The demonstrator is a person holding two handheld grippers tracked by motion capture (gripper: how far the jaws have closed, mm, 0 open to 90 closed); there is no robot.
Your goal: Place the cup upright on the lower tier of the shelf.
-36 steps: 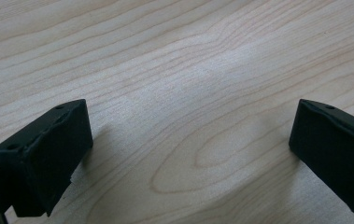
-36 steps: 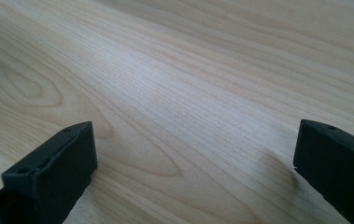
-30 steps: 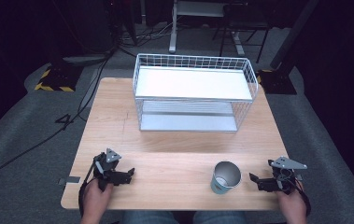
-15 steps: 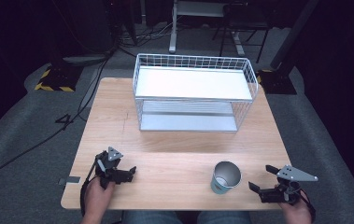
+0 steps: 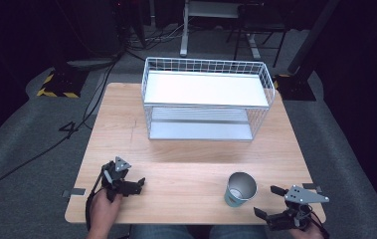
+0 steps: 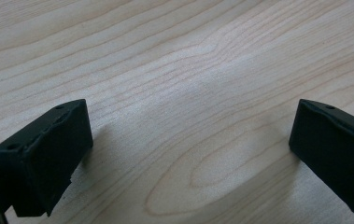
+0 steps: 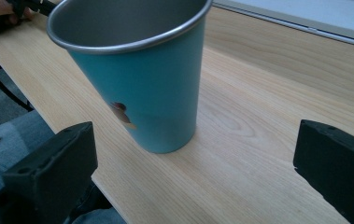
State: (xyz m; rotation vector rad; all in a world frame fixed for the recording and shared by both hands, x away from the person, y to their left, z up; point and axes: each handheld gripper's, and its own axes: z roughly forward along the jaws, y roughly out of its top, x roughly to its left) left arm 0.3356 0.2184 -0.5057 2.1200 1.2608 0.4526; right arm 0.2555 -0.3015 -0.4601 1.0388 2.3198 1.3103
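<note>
A teal metal cup (image 5: 240,189) stands upright on the wooden table (image 5: 186,149), its long axis vertical and its open mouth facing up, wider at the silver rim than at the base. It sits near the table's front edge, toward the right side. In the right gripper view the cup (image 7: 142,79) is close ahead and left of centre, showing a small coloured mark low on its teal wall; its grey inside looks empty as far as can be seen.

The right gripper (image 5: 274,204) hangs at the front right corner of the table, just beside the cup and apart from it, its grey three-cornered plate on top. Its 2 jaws are spread wide with nothing between them; in its own view the cup stands beyond the jaws, nearer the left one.

The left gripper (image 5: 135,185) rests low over the table near the front left, held by the person's left hand (image 5: 104,209), well apart from the cup. Its jaws are also wide apart over bare wood grain, gripping nothing.

Farther back stands a white wire rack (image 5: 208,99) with 2 flat shelves, 1 on top and 1 below; both shelves look bare. Open tabletop lies between the rack and the cup.
</note>
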